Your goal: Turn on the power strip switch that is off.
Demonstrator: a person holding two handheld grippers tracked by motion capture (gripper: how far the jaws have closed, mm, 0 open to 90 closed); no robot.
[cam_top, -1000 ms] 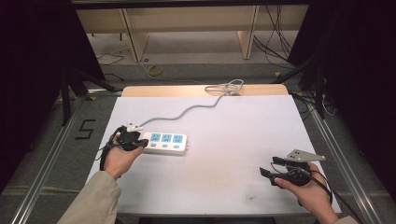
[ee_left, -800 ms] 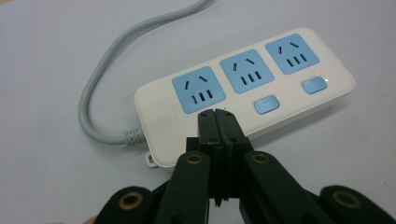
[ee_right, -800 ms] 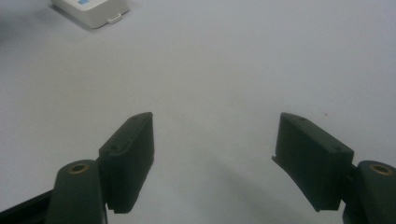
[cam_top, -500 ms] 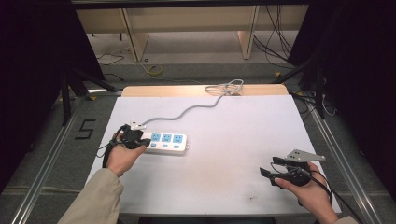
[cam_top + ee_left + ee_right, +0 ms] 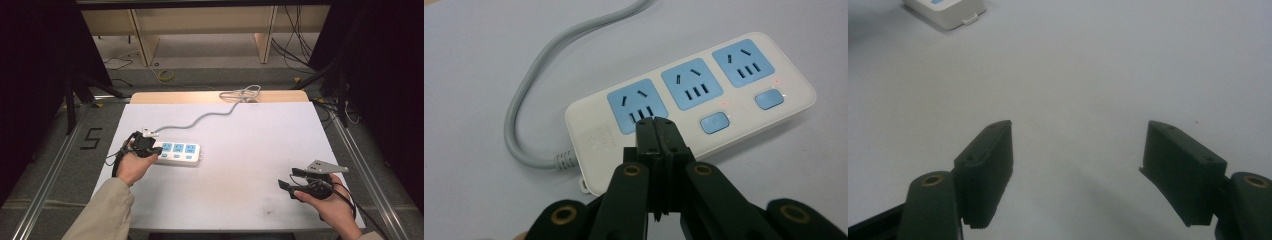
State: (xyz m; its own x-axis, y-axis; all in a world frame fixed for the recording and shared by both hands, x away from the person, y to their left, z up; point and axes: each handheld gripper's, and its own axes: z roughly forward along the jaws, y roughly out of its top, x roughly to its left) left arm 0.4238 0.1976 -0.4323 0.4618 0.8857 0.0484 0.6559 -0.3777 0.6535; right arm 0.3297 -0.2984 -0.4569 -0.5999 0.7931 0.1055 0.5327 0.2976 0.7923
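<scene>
Power strip (image 5: 694,105) sockets hold no plugs; closed left tool (image 5: 657,131) above.

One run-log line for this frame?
left gripper: shut, over power strip | right gripper: open, empty, above table | two red switch lights visible

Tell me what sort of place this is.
Probably a lab recording station: a white-topped table ringed by dark curtains, loose cables on the floor, and a taped number 5 beside it.
</scene>
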